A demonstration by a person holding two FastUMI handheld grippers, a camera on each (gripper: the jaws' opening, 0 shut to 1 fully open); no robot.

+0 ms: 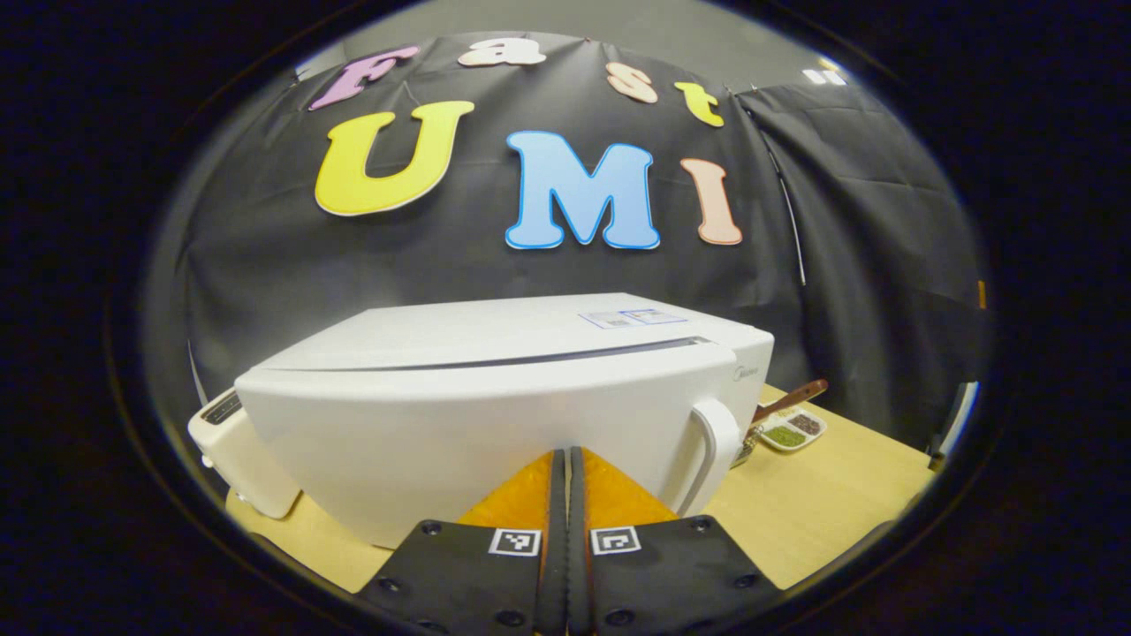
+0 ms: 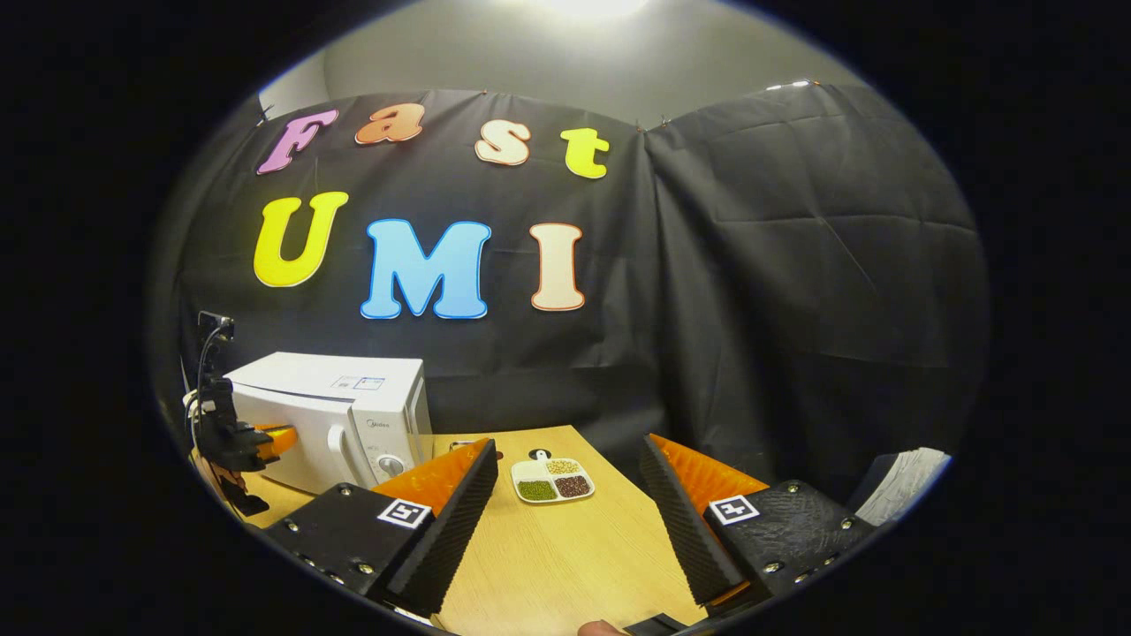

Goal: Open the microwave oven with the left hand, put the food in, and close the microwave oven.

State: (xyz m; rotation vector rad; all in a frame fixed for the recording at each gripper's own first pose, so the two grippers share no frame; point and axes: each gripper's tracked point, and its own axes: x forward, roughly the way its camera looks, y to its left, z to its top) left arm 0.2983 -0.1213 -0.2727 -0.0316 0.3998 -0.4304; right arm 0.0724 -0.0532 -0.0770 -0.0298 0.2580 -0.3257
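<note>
The white microwave point(image 1: 495, 389) stands on the wooden table with its door shut and its handle point(image 1: 711, 450) on the door's right side. My left gripper point(image 1: 565, 458) is shut and empty, its tips close to the door front, left of the handle. That gripper point(image 2: 265, 439) also appears in the right gripper view, in front of the microwave point(image 2: 336, 411). A white divided plate of food point(image 2: 552, 478) with green, yellow and brown portions lies on the table right of the microwave. My right gripper point(image 2: 567, 446) hangs open above the table, nearer than the plate point(image 1: 791, 430).
A white toaster-like appliance point(image 1: 234, 450) sits left of the microwave. A brown wooden handle point(image 1: 791, 397) sticks up by the plate. The wooden table point(image 2: 565, 556) stretches toward the right gripper. A stack of white material point(image 2: 901, 495) lies at the far right.
</note>
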